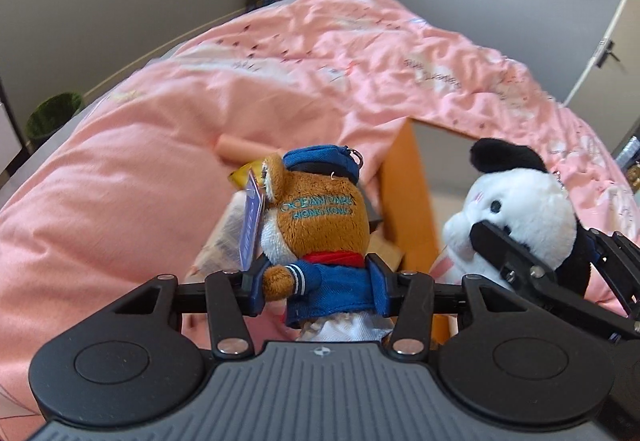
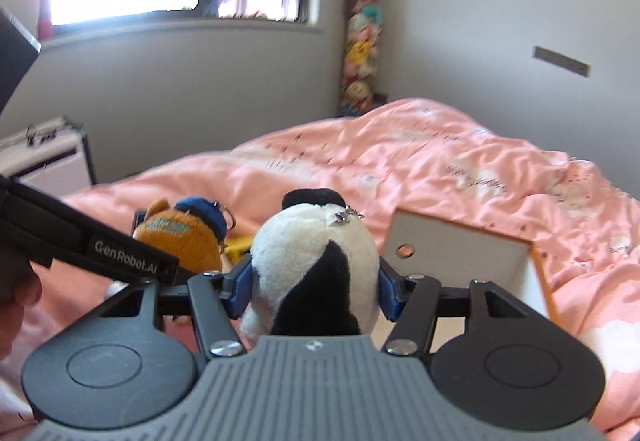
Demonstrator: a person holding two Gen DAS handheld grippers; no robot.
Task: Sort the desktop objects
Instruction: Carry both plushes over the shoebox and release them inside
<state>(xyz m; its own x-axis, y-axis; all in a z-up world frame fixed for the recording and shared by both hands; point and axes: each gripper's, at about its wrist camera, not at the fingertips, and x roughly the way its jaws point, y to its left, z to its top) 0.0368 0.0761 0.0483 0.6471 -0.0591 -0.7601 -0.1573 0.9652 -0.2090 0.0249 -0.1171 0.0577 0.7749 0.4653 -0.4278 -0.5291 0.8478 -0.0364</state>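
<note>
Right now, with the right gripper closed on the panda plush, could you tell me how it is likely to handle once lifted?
The panda plush looks soft: it fills and bulges past the right gripper's pads, so it probably squashes rather than slips. It is likely light for its size. Its metal keychain may dangle and snag.

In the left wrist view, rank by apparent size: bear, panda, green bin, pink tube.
1. Bear and panda: look alike, and the bear is nearer, so unranked.
2. Green bin, far off.
3. Pink tube, partly hidden.
</note>
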